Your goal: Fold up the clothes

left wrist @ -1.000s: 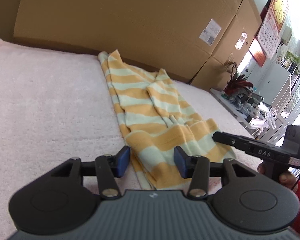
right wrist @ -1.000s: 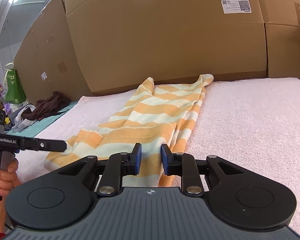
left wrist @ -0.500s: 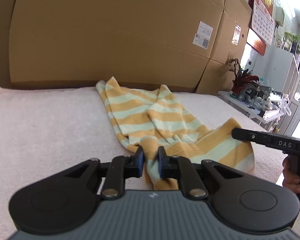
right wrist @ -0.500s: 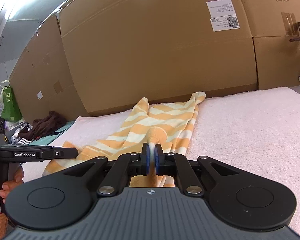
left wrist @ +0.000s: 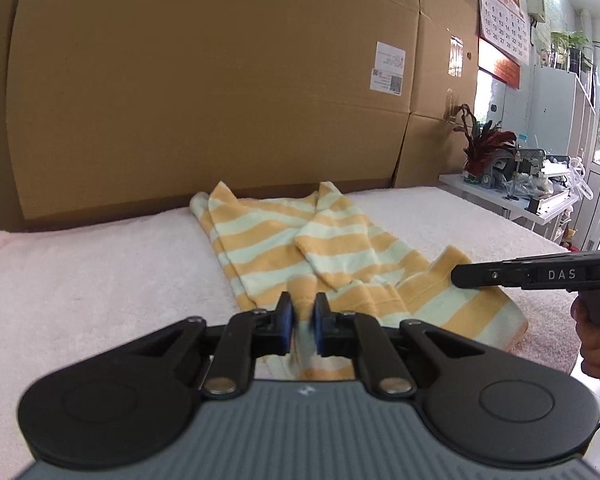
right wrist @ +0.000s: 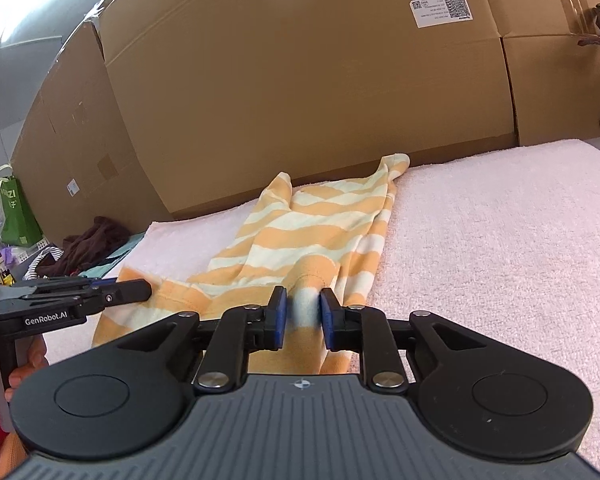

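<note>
Slippage is the main risk here. The left tool [left wrist: 299,322] and the right tool [right wrist: 302,318], jaws having just closed, each pinch a bunched fold at the near hem of the striped garment [left wrist: 300,236], which lies along the pink towel-covered bench [left wrist: 84,280]. Both bites look narrow; uneven pulling could free one side and skew the fold.
</note>
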Demonstrator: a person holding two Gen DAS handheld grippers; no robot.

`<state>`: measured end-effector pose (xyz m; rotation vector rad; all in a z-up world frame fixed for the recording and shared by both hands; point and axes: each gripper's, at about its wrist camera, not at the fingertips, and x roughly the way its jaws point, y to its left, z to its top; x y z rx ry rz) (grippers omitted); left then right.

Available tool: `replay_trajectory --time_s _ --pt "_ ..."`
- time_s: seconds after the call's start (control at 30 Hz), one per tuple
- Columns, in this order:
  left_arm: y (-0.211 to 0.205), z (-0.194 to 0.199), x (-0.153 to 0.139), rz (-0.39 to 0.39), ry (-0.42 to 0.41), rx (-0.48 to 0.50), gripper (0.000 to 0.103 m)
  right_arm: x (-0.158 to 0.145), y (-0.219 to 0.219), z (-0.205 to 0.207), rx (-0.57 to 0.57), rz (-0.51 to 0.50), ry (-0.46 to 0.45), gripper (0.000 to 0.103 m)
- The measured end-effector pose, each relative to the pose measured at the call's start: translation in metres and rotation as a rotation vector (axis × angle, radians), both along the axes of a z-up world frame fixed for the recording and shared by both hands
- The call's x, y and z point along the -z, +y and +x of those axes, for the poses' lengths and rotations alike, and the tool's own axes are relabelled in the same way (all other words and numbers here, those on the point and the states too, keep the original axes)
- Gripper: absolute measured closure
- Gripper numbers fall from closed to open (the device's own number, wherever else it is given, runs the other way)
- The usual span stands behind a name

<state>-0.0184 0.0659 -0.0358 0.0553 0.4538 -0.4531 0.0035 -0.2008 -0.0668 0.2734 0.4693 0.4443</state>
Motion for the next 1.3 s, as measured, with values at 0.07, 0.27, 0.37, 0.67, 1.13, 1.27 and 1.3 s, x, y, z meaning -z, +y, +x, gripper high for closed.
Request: replay_trajectory --time_s 0.07,0.27,0.37,0.67,1.13,1.27,1.3 --pt "0.000 0.010 -0.001 0.007 0.011 -0.009 0.097 -0.001 -0.002 -0.001 0.016 0.020 -0.009 0.095" --pt "-0.004 0.049 0.015 0.025 0.093 -0.046 0.096 0.000 0.000 0.016 0.078 0.016 -0.001 0.094" --pt "-0.003 0.046 0.017 0.033 0.084 -0.054 0.095 0.005 -0.004 0.029 0.084 0.048 0.082 0.090" --pt "0.030 0.003 -0.009 -0.044 -0.007 -0.178 0.096 -0.016 -0.009 -0.004 0.047 0.017 -0.033 0.082" --pt "-0.002 0.014 0.017 -0.104 0.130 -0.038 0.079 -0.014 -0.004 0.043 0.107 0.080 0.123 0.086" --pt "-0.001 0.010 0.018 -0.103 0.116 -0.029 0.075 -0.014 -0.012 -0.014 -0.015 0.003 0.053 0.067" --pt "-0.002 0.012 0.018 -0.102 0.119 -0.022 0.072 -0.012 -0.012 -0.028 -0.040 -0.027 0.040 0.064"
